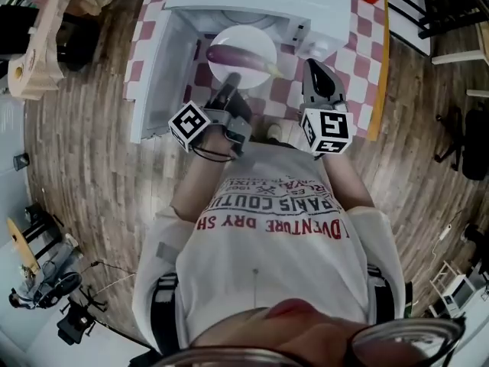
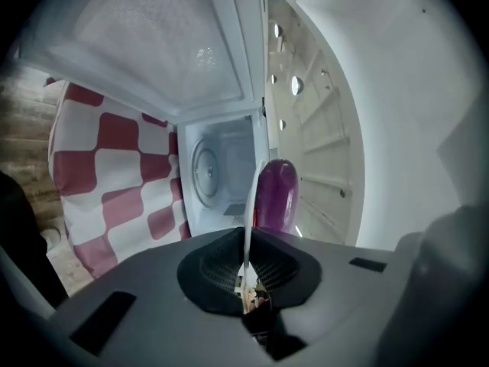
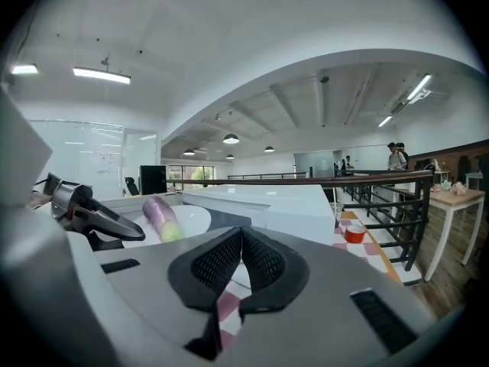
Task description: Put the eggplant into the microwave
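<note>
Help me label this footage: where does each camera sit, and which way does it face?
Head view: on the head, facing down at plate and eggplant; shirt, left gripper, right gripper show.
Left gripper view: faces into the microwave; own jaws shut on the plate.
Right gripper view: looks level over the microwave; own jaws shut, empty.
All share the eggplant.

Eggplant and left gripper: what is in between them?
Only the white plate: the eggplant lies on it, and the left gripper pinches its rim. The head view shows it best.
</note>
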`<state>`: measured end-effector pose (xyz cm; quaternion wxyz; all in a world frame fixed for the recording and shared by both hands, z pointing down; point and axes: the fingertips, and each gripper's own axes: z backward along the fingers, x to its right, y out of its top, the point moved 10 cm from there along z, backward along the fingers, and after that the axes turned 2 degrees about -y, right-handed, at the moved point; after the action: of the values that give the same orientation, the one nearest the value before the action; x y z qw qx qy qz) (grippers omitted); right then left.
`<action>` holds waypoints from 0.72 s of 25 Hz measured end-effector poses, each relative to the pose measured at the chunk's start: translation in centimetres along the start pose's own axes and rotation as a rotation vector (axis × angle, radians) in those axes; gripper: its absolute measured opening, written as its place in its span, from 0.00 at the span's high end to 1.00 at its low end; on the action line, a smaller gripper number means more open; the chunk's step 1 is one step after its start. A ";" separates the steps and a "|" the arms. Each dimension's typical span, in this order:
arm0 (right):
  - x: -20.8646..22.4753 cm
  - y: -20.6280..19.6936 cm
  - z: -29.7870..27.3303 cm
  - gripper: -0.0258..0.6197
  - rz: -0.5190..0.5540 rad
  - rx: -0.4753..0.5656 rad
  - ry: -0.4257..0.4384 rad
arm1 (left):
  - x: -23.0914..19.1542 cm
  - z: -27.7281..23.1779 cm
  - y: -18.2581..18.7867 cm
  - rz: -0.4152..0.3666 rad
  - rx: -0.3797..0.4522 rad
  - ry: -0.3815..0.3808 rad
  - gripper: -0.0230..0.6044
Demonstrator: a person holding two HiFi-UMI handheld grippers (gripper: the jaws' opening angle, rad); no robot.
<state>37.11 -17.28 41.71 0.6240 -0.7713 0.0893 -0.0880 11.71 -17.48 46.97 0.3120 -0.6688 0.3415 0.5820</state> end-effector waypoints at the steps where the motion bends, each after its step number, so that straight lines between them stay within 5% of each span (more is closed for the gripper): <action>1: 0.2 -0.3 -0.7 0.92 -0.002 -0.009 0.010 | -0.4 -0.4 0.0 0.012 0.008 0.007 0.91; 18: -1.6 -5.2 -9.7 0.92 -0.003 -0.164 0.033 | -8.1 -7.5 4.9 0.115 0.049 0.126 0.91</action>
<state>33.30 -24.95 48.79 0.5572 -0.8183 0.1052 -0.0942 11.23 -25.62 55.88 0.2721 -0.6754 0.4126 0.5473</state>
